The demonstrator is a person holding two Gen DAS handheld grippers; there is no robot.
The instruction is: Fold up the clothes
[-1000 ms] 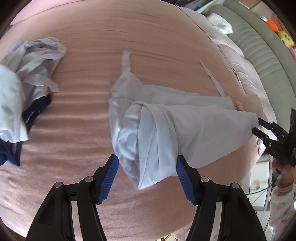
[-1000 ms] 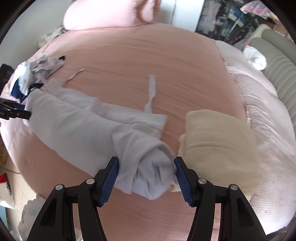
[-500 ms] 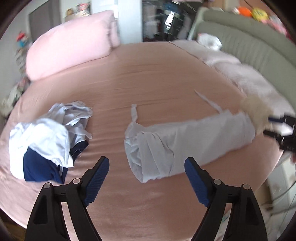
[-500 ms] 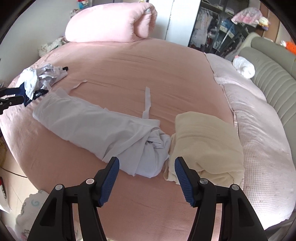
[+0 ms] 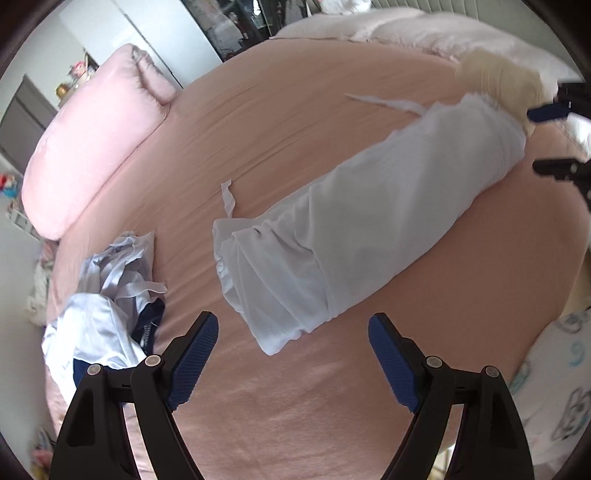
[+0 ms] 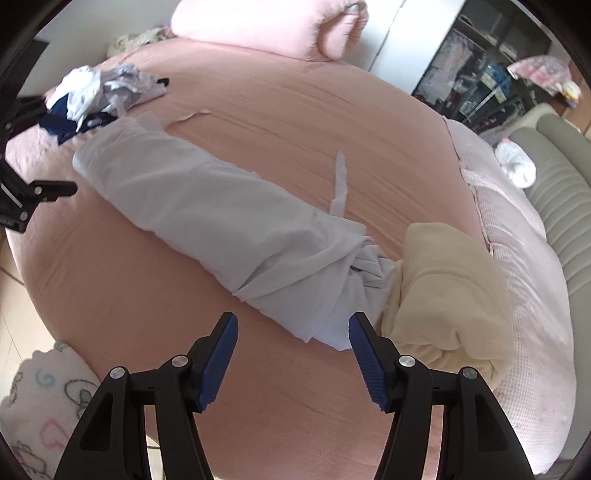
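A pale blue garment [image 5: 354, 221] [image 6: 229, 221], folded into a long narrow strip, lies across the pink bed [image 5: 295, 110] [image 6: 277, 110]. Thin straps stick out from each of its ends. My left gripper [image 5: 291, 343] is open, pulled back from the garment's near end with nothing between its blue pads. Over the crumpled other end, my right gripper [image 6: 291, 339] is also open and holds nothing. Each view catches the opposite gripper at its edge: the right gripper [image 5: 554, 140] and the left gripper [image 6: 33, 199].
A heap of white, pale blue and navy clothes [image 5: 107, 302] [image 6: 96, 96] lies beyond the garment's left end. A folded cream item [image 6: 447, 288] [image 5: 495, 81] touches its right end. A pink pillow [image 5: 88, 147] [image 6: 266, 26] is at the far side, a grey headboard [image 6: 561, 206] at the right.
Both grippers let go of the garment's ends and drew back and up. The garment now lies flat on the bed as one long folded strip.
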